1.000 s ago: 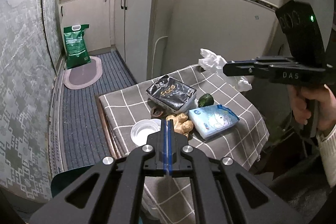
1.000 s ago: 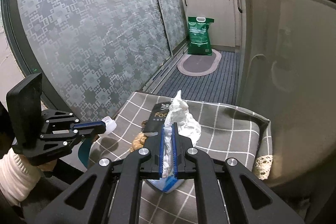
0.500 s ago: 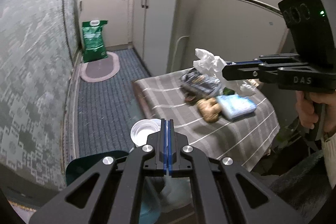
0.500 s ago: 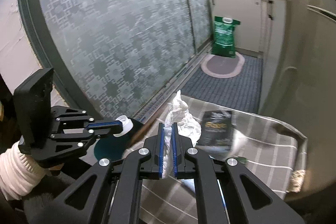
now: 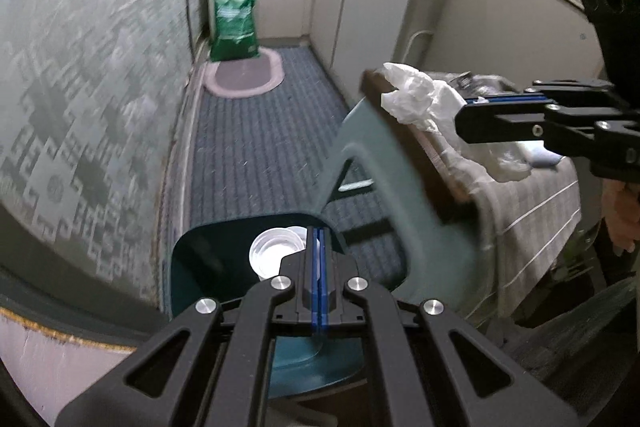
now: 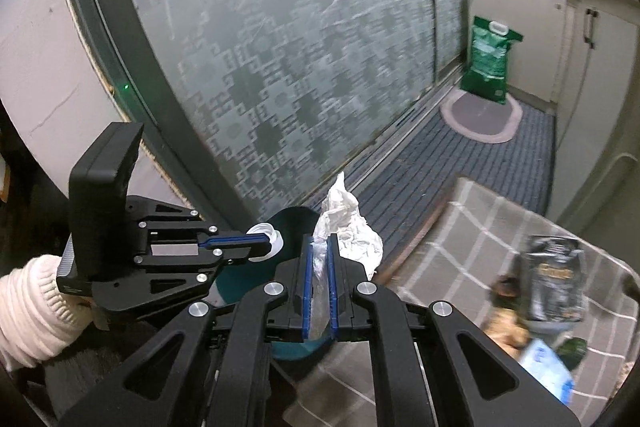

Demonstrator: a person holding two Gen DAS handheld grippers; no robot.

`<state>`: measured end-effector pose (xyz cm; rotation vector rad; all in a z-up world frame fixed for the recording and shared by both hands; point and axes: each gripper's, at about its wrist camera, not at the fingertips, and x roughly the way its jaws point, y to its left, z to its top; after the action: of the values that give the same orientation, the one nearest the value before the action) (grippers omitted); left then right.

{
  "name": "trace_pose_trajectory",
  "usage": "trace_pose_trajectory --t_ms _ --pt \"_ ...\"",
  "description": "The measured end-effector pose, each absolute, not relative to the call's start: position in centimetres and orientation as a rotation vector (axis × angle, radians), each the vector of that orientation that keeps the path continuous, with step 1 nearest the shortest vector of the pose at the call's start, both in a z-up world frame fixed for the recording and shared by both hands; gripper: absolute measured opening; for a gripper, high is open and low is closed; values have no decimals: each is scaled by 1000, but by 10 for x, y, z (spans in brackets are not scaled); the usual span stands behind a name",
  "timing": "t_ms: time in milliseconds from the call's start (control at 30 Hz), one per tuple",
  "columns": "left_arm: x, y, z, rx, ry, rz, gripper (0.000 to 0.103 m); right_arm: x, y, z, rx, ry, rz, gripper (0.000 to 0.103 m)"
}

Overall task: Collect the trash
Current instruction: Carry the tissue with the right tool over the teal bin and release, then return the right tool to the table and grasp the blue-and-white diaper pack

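Observation:
My left gripper (image 5: 319, 231) is shut on the rim of a small white plastic cup (image 5: 275, 255) and holds it over the open mouth of a dark teal trash bin (image 5: 200, 267). From the right wrist view the left gripper (image 6: 267, 239) and the cup (image 6: 272, 241) hang above the bin (image 6: 292, 223). My right gripper (image 6: 320, 241) is shut on crumpled white tissue (image 6: 348, 227), just right of the bin. The tissue (image 5: 416, 99) also shows in the left wrist view, in the right gripper (image 5: 464, 119).
A low table with a grey checked cloth (image 6: 480, 227) holds a black snack bag (image 6: 554, 283), ginger (image 6: 508, 331) and a blue tissue pack (image 6: 548, 375). A teal stool (image 5: 384, 167) stands by the bin. A frosted sliding door (image 6: 300, 47) runs along the left. A green sack (image 5: 234, 23) stands far back.
Both grippers have swung left, away from the table. The left gripper with the cup now hangs over the bin's mouth. The right gripper with the tissue has followed toward the bin.

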<state>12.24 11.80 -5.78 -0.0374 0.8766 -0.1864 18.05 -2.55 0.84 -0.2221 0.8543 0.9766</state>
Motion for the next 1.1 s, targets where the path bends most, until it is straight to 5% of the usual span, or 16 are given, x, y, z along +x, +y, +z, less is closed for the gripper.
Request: trace_pose_trajectory --t_ms 600,667,733,767,1100 --pt "101 170 -72 -73 927 -105 1 157 73 -49 -371 1006 1056 8" --pt "101 173 -71 -79 922 -103 1 156 77 -53 -368 1023 1056 16" --pt "100 176 -71 -84 925 -101 1 156 80 -56 -362 1034 1051 46" --pt "100 177 -72 -84 929 -100 1 156 82 -57 -359 1039 1052 50" --pt "101 180 -85 -83 970 -114 2 173 69 -39 -292 989 986 55"
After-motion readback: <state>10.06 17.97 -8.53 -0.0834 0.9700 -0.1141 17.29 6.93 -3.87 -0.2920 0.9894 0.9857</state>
